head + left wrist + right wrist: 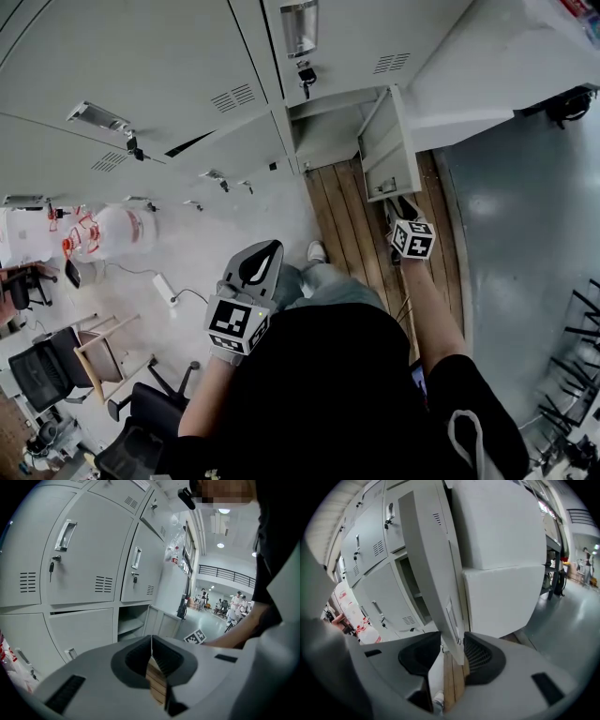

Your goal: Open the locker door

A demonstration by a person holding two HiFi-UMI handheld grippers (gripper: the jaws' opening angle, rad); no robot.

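- Right gripper (452, 645) is clamping the thin edge of the flat grey metal locker door (426, 564), which is standing open
- Left gripper (151, 641), jaws pressed together and empty, is hanging left of that door

Gry floor (525, 234), wood planks (349, 220), chairs (42, 370)

Holds left tool (151, 638) closed near the body; stretches right arm forward, right tool (451, 645) pinching the door (426, 564).
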